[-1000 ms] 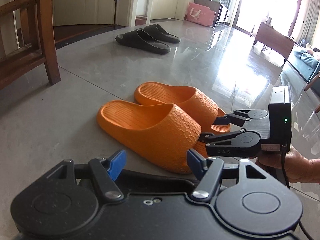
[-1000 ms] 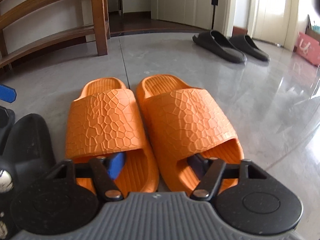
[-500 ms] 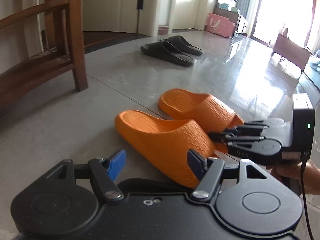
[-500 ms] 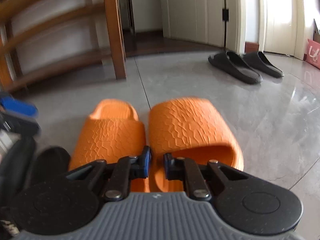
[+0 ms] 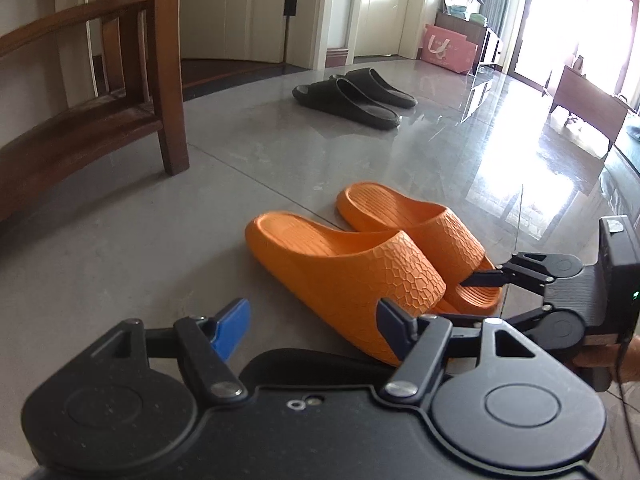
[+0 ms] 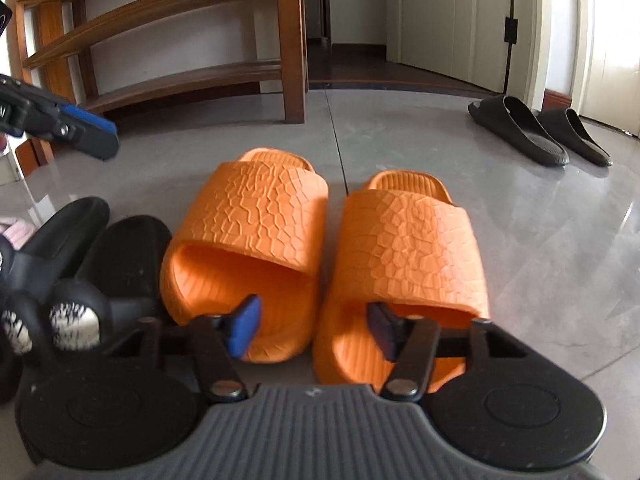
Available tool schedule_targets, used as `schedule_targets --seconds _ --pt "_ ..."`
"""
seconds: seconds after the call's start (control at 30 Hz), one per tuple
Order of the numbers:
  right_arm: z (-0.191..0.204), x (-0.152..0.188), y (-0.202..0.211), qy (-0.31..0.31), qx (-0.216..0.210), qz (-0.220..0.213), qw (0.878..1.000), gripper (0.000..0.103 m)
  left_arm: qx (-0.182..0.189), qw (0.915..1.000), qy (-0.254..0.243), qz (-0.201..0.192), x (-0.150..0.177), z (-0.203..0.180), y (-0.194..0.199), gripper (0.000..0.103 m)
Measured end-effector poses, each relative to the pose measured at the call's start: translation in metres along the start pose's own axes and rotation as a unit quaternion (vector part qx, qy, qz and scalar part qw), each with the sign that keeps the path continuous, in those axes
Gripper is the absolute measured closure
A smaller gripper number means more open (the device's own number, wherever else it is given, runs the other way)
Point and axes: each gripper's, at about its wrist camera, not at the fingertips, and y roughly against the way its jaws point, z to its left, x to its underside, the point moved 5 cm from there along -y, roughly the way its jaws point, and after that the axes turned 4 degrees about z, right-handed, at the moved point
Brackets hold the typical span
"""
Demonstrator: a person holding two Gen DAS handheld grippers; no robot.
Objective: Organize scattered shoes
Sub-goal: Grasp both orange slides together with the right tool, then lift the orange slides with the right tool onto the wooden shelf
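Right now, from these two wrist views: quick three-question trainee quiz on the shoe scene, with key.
1. True or false: the orange slippers sit side by side on the floor.
2. Multiple choice: the black slippers lie (A) on the rack, (B) on the floor beyond the orange pair, (C) in a gripper.
3. Fill in: the right gripper, jaws just opened, holds ____; the left gripper is also open.

Key: 1 true; 2 B; 3 nothing. The wooden rack shows no shoes on the shelves in view.

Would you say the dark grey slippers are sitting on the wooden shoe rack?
No, the dark grey slippers lie side by side on the grey tiled floor, apart from the wooden shoe rack.
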Motion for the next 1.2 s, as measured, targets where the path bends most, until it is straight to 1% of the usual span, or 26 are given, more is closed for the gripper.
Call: schedule_targets --seconds 0.1,0.17,0.23,0.27,0.3,0.33,0.37,0.4,0.43,0.47,0.57,0.67,0.77,0.9,1.0,1.07,1.2 --pt "0.002 -0.01 -0.013 -0.036 0.018 -0.01 0.999 0.032 -0.002 1.0 -0.009 0.001 0.003 -0.003 -0.002 0.033" --pt "0.003 -0.015 -0.021 -0.045 0.028 -0.015 0.998 0.031 -0.001 0.9999 -0.014 0.005 0.006 -0.005 -0.002 0.033" --pt "0.006 -0.016 -0.026 -0.046 0.032 -0.021 0.998 0.032 -0.002 0.9999 -0.015 0.007 0.008 -0.005 -0.003 0.033" --pt "0.006 -0.016 -0.027 -0.048 0.029 -0.024 0.998 0.038 -0.003 0.9998 -0.015 0.009 0.01 -0.005 -0.003 0.033" --pt "0.006 -0.016 -0.028 -0.051 0.026 -0.027 0.998 0.047 -0.005 0.9999 -0.014 0.008 0.01 -0.004 -0.003 0.033" --pt "0.004 -0.017 -0.026 -0.062 0.023 -0.034 0.997 0.056 -0.008 0.9999 -0.011 0.008 0.011 -0.003 -0.001 0.033" --pt "0.0 -0.017 -0.024 -0.075 0.019 -0.039 0.996 0.071 -0.009 0.9999 -0.008 0.008 0.011 -0.001 -0.001 0.033" --pt "-0.007 -0.019 -0.022 -0.092 0.012 -0.043 0.995 0.078 -0.01 0.9999 -0.004 0.008 0.011 0.0 -0.001 0.033" --pt "-0.014 -0.021 -0.021 -0.111 0.005 -0.046 0.993 0.079 -0.012 0.9999 -0.001 0.007 0.01 0.002 0.0 0.033" --pt "-0.016 -0.024 -0.019 -0.113 0.005 -0.05 0.992 0.079 -0.014 0.9999 0.002 0.007 0.009 0.004 0.0 0.033" --pt "-0.019 -0.033 -0.015 -0.108 0.012 -0.064 0.992 0.08 -0.02 0.9998 0.007 -0.003 0.004 0.008 0.006 0.033" --pt "-0.017 -0.053 -0.004 -0.096 0.011 -0.085 0.992 0.079 -0.027 0.9994 0.012 -0.019 -0.004 0.013 0.014 0.033" --pt "-0.013 -0.065 -0.001 -0.095 0.0 -0.095 0.991 0.08 -0.034 0.9987 0.019 -0.032 -0.012 0.02 0.023 0.033" --pt "-0.006 -0.092 0.006 -0.118 -0.025 -0.123 0.985 0.079 -0.051 0.9976 0.008 -0.047 -0.021 0.027 0.039 0.033" --pt "0.005 -0.115 0.016 -0.126 -0.046 -0.152 0.979 0.079 -0.07 0.9959 -0.014 -0.055 -0.031 0.038 0.062 0.033" --pt "0.015 -0.132 0.023 -0.12 -0.061 -0.172 0.976 0.079 -0.084 0.9941 -0.022 -0.065 -0.037 0.049 0.08 0.033" --pt "0.048 -0.177 0.038 -0.094 -0.099 -0.213 0.967 0.079 -0.104 0.9918 -0.018 -0.072 -0.041 0.076 0.117 0.032"
